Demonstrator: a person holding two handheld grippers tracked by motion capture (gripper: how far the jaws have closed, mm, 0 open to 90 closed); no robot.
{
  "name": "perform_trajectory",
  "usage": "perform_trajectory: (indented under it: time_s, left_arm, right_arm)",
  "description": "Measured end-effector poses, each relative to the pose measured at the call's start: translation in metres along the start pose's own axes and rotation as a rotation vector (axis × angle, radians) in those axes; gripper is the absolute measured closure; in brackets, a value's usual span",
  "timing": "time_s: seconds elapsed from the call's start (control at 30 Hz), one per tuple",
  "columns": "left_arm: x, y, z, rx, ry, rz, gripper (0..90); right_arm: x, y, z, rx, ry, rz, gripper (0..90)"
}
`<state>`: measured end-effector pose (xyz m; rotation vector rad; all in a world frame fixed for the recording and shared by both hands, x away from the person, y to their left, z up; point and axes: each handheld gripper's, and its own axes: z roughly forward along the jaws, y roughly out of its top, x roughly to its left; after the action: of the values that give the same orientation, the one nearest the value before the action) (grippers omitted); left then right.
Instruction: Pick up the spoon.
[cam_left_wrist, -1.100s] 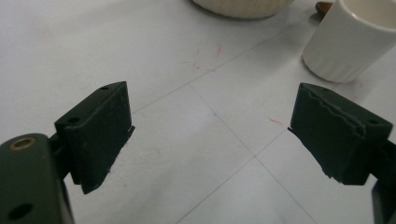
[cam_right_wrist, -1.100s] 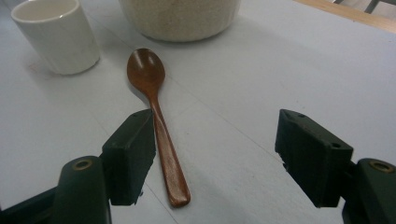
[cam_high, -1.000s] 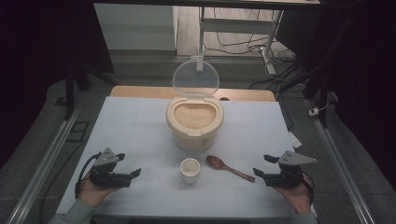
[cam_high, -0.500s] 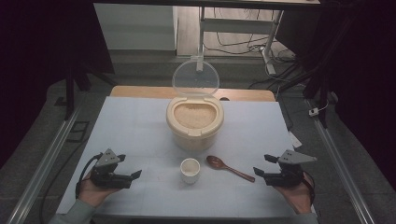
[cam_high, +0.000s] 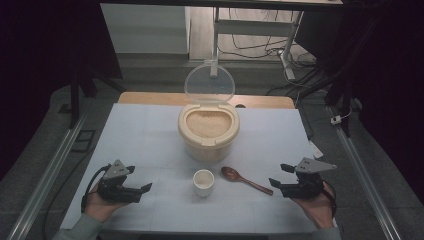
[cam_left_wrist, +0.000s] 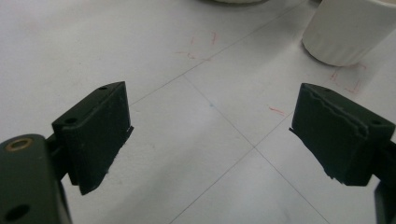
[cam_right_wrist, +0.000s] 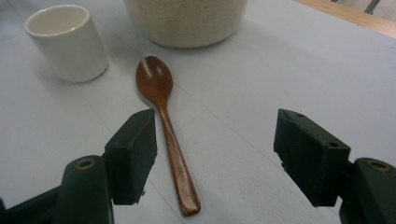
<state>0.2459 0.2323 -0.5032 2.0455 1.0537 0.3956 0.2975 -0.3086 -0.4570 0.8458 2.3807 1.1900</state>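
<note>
The right hand-held gripper (cam_high: 282, 186) is held low over the worktop (cam_high: 140, 135) with its jaws spread and nothing between them; the left hand-held gripper (cam_high: 137, 190) is likewise spread and empty. Just ahead of the right jaws a wooden spoon (cam_right_wrist: 164, 122) is laid flat, bowl pointing toward the container. It is judged light, stiff and smooth, best taken at mid-handle, where it lies low against the surface and may slip. A small white cup (cam_high: 203, 182) is set beside the bowl of the spoon, likely ceramic and easily tipped. Behind it stands a rice container (cam_high: 208, 131) with its clear lid (cam_high: 209, 84) raised. Open room is left on both sides, with the front edge near the hands.
</note>
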Motion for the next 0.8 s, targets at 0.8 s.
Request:
perform_trajectory:
  time_s: [0.8]
  left_arm:
    - [-0.001, 0.002, 0.008, 0.024, -0.016, 0.019, 11.2]
  right_arm:
    - [0.020, 0.072, 0.036, 0.312, 0.134, -0.113, 31.1]
